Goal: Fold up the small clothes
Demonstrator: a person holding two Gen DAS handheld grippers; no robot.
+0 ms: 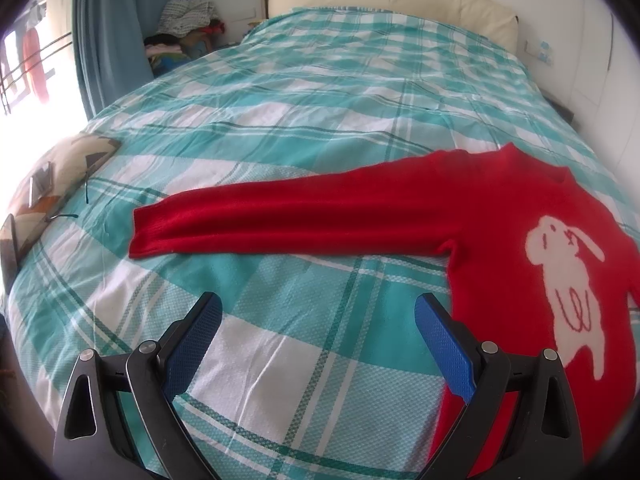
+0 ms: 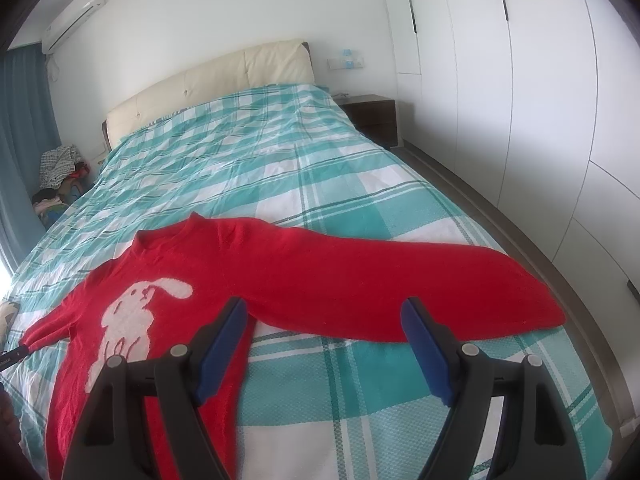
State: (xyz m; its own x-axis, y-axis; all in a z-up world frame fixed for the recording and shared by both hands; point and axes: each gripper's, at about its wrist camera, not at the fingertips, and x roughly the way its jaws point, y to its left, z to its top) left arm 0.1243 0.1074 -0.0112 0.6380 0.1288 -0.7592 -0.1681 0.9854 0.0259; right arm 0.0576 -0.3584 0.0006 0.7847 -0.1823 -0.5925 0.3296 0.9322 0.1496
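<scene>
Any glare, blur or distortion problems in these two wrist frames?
Left wrist view: window at far left blown out white, strong fisheye bending of the plaid bedspread, red sweater sharp. Right wrist view: even daylight, no glare, wardrobe doors curve from lens distortion, sweater's white rabbit slightly soft.

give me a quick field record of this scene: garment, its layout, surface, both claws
garment: red sweater with a white rabbit motif
layout: flat, front up, both sleeves spread sideways, unfolded
left sleeve: stretched out ahead of the left claw
right sleeve: stretched out ahead of the right claw
surface: bed with teal plaid cover
left claw: open, empty
right claw: open, empty
fold progress: none visible
</scene>
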